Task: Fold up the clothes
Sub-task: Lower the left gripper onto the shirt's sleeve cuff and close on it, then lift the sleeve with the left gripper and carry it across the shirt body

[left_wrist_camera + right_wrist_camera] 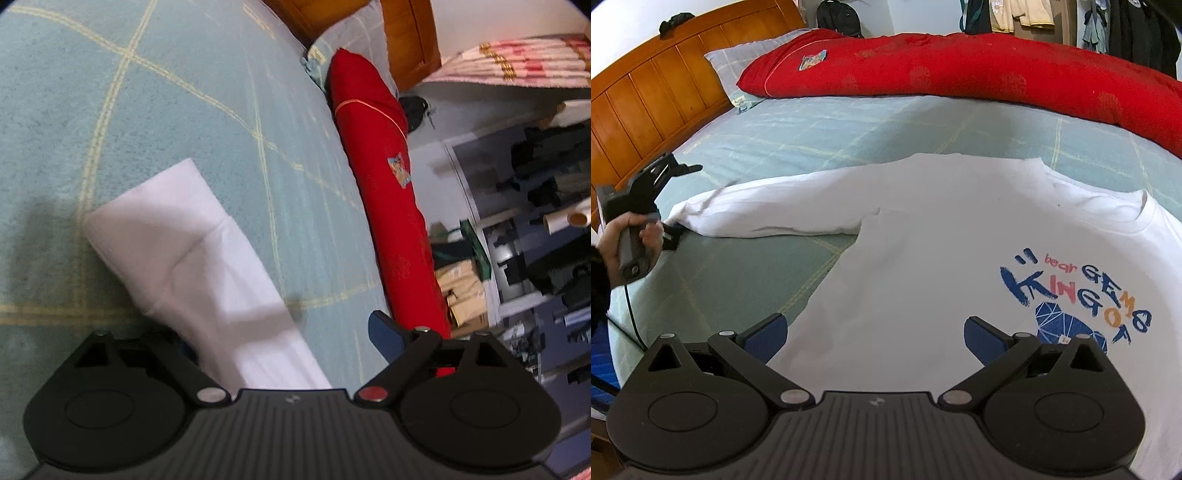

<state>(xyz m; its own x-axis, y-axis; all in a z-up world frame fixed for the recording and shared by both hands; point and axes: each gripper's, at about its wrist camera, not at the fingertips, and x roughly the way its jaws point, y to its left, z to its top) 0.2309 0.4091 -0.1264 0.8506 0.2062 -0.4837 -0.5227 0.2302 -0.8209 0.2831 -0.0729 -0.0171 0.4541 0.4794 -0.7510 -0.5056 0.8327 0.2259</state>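
White cotton shirt (923,236) lies spread beneath your right hand-held gripper (875,332), jaws parted, while your left hand-held gripper (280,332), also parted, straddles the sleeve (177,236) for folding inward.

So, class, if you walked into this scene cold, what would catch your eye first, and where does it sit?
The long red quilt along the far side of the bed stands out first, bright against the pale green checked sheet. Next comes the white T-shirt spread on the sheet in the foreground, with its blue and orange print near the chest. At the left, a hand holds the left gripper at the end of the shirt's sleeve.
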